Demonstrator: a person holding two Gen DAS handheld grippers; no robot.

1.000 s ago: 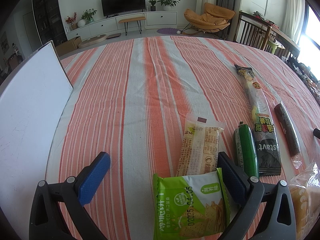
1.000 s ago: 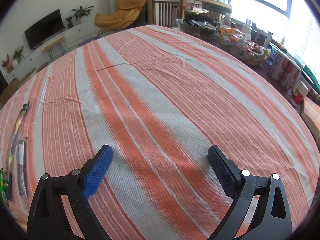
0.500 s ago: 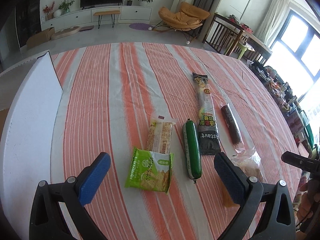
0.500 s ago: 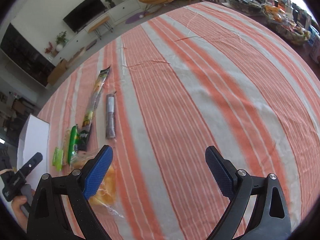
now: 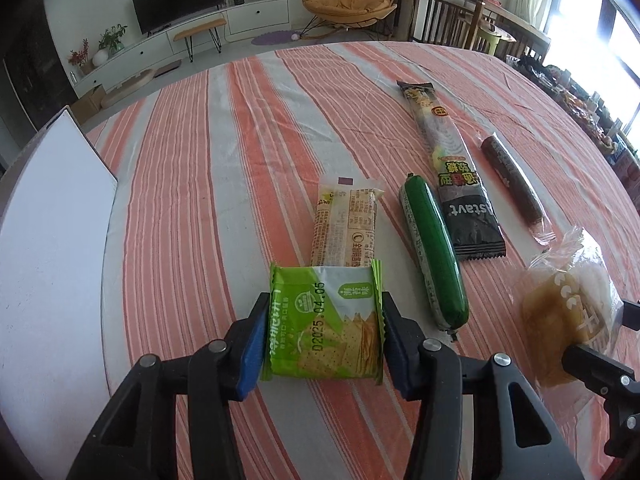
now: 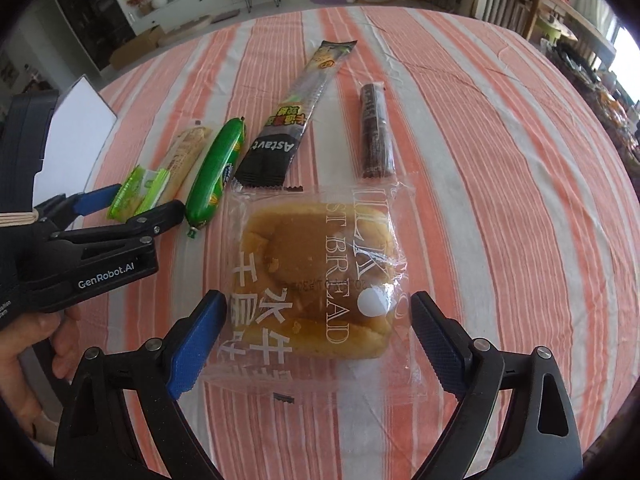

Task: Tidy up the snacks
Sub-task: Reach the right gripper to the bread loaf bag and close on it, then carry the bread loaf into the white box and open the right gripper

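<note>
Both grippers have swung in over the row of snacks since a second ago, and their fingers, then spread wide, are closing.

From the left wrist, the left gripper (image 5: 324, 338) has its blue fingers (image 5: 251, 346) against the two side edges of the green cracker packet (image 5: 326, 320), which lies flat on the striped surface (image 5: 180, 200); they look just about clamped on it. Beyond it lie a pale biscuit bar (image 5: 346, 224), a green sausage (image 5: 434, 254), a long black sachet (image 5: 452, 176) and a dark stick (image 5: 514, 182), side by side.

From the right wrist, the right gripper (image 6: 316, 338) straddles the bagged bread (image 6: 316, 276); its fingers (image 6: 196, 340) are apart, touching only the loose wrapper at most.

The step in hand seems to be grasping one snack with each hand. Next, the right fingers need to close gently on the soft loaf before either packet is lifted.
</note>
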